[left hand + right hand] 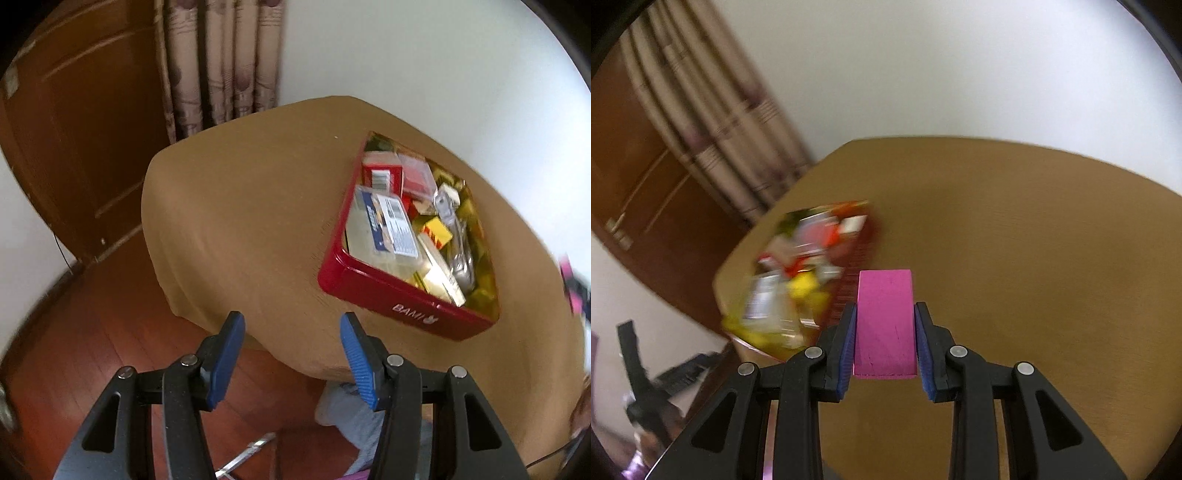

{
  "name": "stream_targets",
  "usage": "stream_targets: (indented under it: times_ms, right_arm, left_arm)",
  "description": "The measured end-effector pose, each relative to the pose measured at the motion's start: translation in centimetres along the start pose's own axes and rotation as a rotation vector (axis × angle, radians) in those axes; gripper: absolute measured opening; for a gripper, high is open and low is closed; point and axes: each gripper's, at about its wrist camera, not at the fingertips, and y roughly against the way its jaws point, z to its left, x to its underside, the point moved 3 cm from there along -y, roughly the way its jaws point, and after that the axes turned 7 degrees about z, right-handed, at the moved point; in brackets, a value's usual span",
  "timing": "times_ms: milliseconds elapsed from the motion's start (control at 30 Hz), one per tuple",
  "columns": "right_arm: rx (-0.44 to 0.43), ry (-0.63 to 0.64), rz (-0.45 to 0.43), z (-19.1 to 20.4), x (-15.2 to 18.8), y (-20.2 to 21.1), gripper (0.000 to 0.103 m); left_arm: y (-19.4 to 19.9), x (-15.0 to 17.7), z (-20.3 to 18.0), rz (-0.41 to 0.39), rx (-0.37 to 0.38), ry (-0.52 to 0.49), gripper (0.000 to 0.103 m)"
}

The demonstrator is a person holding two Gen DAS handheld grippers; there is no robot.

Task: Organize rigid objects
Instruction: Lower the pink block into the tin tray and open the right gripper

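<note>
Brown cloth covers the table where we work, set against a white wall with patterned curtains and a wooden door in the corner. At the centre of our effort is a pink block, clamped between the blue pads of our right hand-held gripper, which grasps it by its two long sides and holds it above the cloth. Its far end points toward the table's back edge, and its near end sits between the black arms of the tool.

Just to the left of the block in the right wrist view, heavily blurred, is the red tin, which rests on the cloth near the table's edge. From the left wrist view we see it more clearly: white lettering on its side, and inside it a clear plastic case with a blue and white label, a red carton, a small yellow and red box and a silvery metal piece, all crowded together.

Our left hand-held gripper stands released, its ribbed blue pads well apart with nothing between them, poised over the table's near corner, well clear of the tin. Below it we see reddish wooden floor and a pale cloth bundle.
</note>
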Motion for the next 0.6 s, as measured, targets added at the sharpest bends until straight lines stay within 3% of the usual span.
stream_targets:
  times_ms: [133,300,500,600]
  right_arm:
    - [-0.035,0.03,0.046,4.7,-1.2,-4.3,0.028]
    - [-0.035,0.04,0.077,7.4,-2.6,-8.7,0.028]
    - [-0.039,0.062,0.096,8.7,-3.4,-10.7,0.028]
    - [-0.009,0.082,0.088,9.3,-3.9,-11.7,0.028]
  left_arm:
    - [0.6,0.0,-1.4,-0.028,-0.03,-0.09,0.055]
    - [2.0,0.0,-1.9,-0.083,0.034,-0.124,0.057]
    - [2.0,-0.5,-1.3,-0.105,0.134,-0.061,0.059]
    - [2.1,-0.6,-1.1,-0.127,0.144,-0.06,0.059]
